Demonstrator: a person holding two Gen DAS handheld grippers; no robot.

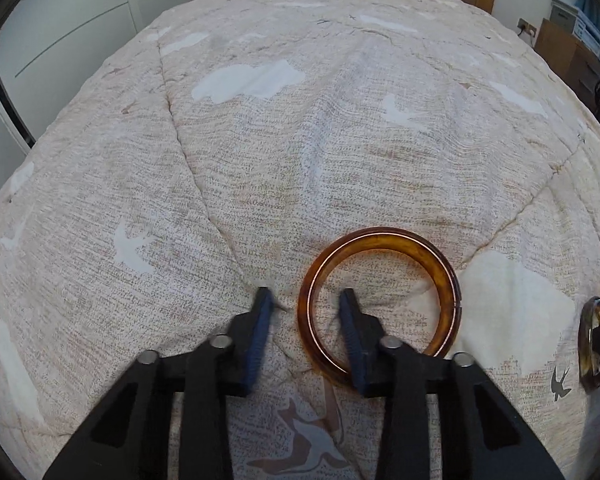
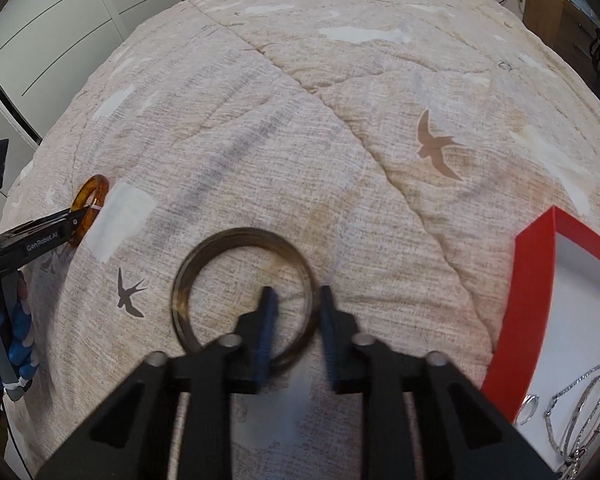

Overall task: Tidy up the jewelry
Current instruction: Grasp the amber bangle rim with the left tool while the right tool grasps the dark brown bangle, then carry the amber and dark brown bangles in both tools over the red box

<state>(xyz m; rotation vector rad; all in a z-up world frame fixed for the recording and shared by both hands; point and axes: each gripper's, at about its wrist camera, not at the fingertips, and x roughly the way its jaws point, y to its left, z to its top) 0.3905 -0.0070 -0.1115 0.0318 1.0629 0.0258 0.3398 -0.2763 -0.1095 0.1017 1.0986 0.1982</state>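
An amber bangle (image 1: 380,300) lies flat on the bed quilt. My left gripper (image 1: 306,300) is open, its right finger inside the ring and its left finger outside, straddling the bangle's left rim. A dark brown bangle (image 2: 244,296) lies on the quilt under my right gripper (image 2: 294,300), which is open with its left finger inside the ring and its right finger outside, straddling the right rim. The amber bangle (image 2: 89,208) and left gripper also show at the left of the right wrist view. The dark bangle (image 1: 594,344) shows at the right edge of the left wrist view.
A red box (image 2: 536,280) with a white inside sits on the quilt (image 2: 300,140) at the right; silver bracelets and chains (image 2: 580,408) lie in it. A white wardrobe stands to the left, a wooden headboard at the far end.
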